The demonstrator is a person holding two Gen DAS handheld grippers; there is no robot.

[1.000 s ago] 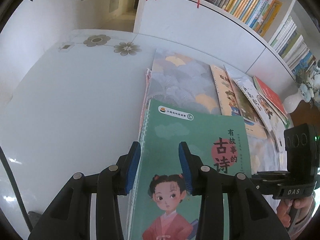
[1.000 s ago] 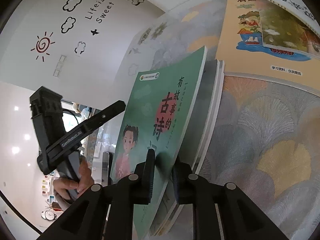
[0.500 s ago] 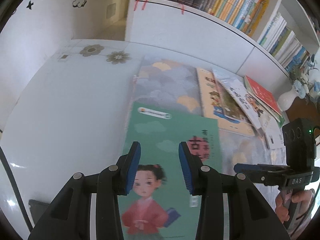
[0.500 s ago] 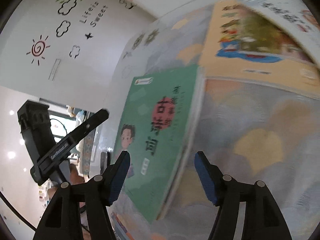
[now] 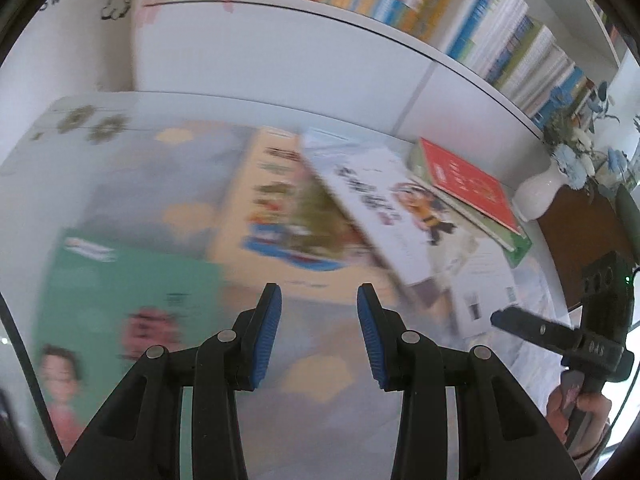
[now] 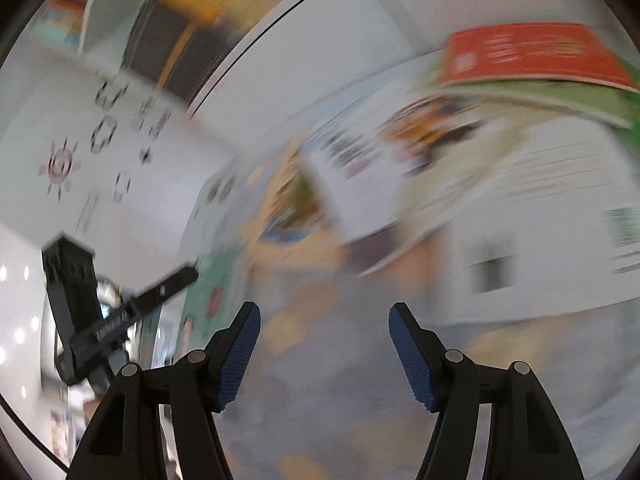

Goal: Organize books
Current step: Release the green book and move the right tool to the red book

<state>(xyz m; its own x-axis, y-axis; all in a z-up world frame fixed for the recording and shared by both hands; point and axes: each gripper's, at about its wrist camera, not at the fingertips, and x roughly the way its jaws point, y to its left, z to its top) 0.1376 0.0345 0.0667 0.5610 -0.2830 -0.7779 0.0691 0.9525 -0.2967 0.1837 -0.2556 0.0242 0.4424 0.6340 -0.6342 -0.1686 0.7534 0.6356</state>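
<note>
A green book with a cartoon girl (image 5: 120, 304) lies flat at the left on a grey fan-patterned surface (image 5: 168, 200), free of both grippers. To its right, overlapping loosely, are a yellow book (image 5: 276, 208), a white book (image 5: 376, 204) and a red book (image 5: 468, 180) on top of a green one. My left gripper (image 5: 319, 320) hovers over the grey surface, open a little, nothing between its fingers. My right gripper (image 6: 325, 332) stands open wide and empty, facing the white book (image 6: 352, 160) and the red book (image 6: 528, 52). Both views are motion-blurred.
A white bookcase (image 5: 280, 52) with packed rows of books runs behind the table. A white vase (image 5: 536, 196) with flowers stands at the table's far right, beside a brown surface. The right gripper's body (image 5: 560, 336) and a hand show at right; the left gripper (image 6: 120, 320) shows in the right wrist view.
The right gripper let go of the green book and opened wide. The book now lies flat. Both grippers have swung right, away from it, toward the scattered books.
</note>
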